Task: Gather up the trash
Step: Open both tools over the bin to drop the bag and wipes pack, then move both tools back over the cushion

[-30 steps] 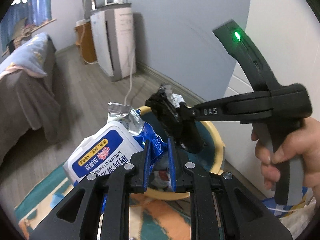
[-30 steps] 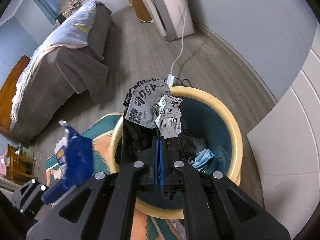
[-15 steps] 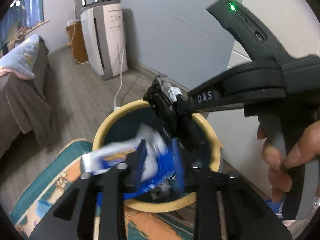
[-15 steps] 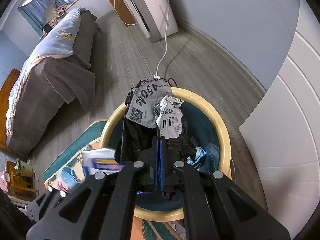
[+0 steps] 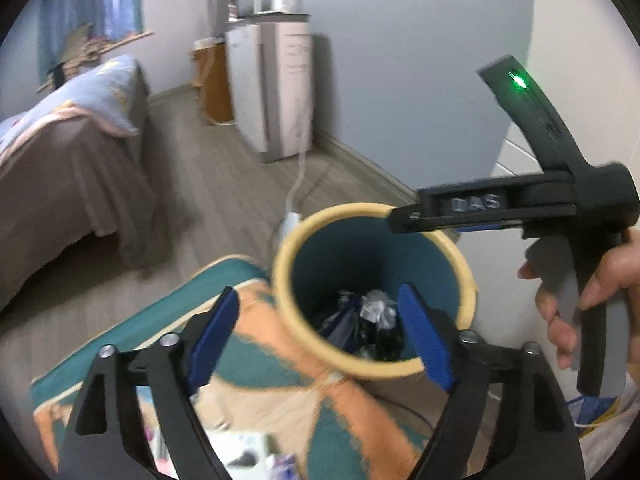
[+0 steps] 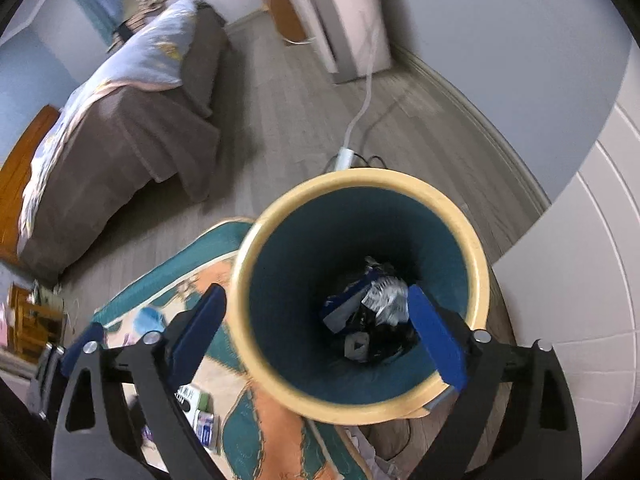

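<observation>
Trash (image 6: 370,312) down in bottom of bin (image 6: 476,240), crumpled wrappers, maybe blue wipes pack among them. Left gripper (image 5: 320,336) jaws opening wide, nothing between. Right gripper (image 6: 316,328) jaws opening too, empty, over bin. Rug (image 6: 256,432) beside bin.

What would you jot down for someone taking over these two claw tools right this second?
Left claw: jaws opening, nothing between them, above the bin.
Right claw: jaws opening, also empty, over the same bin's mouth.
Trash: a crumpled heap of blue, silver and black wrappers lies at the bottom of the bin.
Done: that heap is binned.
Left: small packets lie on the patterned rug beside the bin; probably fetch those next.
</observation>
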{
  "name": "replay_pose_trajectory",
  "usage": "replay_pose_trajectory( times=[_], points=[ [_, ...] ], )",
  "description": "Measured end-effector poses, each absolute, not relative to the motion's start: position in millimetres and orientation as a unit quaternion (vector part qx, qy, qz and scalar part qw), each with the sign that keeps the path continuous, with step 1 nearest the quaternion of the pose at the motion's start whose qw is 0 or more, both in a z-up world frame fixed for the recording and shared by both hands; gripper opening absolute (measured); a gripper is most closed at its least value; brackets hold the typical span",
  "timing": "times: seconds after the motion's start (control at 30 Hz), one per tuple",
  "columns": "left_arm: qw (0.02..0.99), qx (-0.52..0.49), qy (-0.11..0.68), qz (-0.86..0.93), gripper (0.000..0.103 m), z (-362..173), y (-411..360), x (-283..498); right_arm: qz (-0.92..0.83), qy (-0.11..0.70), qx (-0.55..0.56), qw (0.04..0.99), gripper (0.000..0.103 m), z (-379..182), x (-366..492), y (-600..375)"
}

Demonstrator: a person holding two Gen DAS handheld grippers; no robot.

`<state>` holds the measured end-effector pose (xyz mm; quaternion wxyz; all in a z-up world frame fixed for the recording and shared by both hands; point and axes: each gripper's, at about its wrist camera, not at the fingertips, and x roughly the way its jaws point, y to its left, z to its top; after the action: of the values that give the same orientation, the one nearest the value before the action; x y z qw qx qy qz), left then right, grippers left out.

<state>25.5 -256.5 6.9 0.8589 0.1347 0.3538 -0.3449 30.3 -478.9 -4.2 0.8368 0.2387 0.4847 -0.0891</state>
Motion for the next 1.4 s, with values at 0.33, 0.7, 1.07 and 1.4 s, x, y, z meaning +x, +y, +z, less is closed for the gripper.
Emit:
replay_pose_trajectory(
  times=[0.33,0.7,1.07,1.4],
  points=[
    [0.903,0.117,0.342,-0.232,0.096,57.9,-137.9,10.4,-0.069,0.453,0.172,0.872,0.097,45.6,7.7,-410.6],
    [0.927,0.054,0.353,-0.117,0.098,46.0,-5.6,-25.3,-0.075,0.472,0.128,0.869,0.097,42.2,-6.6,-340.2],
    [0.916,0.047,0.390,-0.078,0.098,13.0,37.3,-29.8,-0.039,0.505,0.039,0.861,0.097,13.8,-7.4,-271.7],
    [0.894,0.083,0.434,-0.077,0.098,-24.1,34.1,-23.6,0.013,0.545,-0.018,0.838,0.097,-25.4,9.6,-226.1]
  ],
)
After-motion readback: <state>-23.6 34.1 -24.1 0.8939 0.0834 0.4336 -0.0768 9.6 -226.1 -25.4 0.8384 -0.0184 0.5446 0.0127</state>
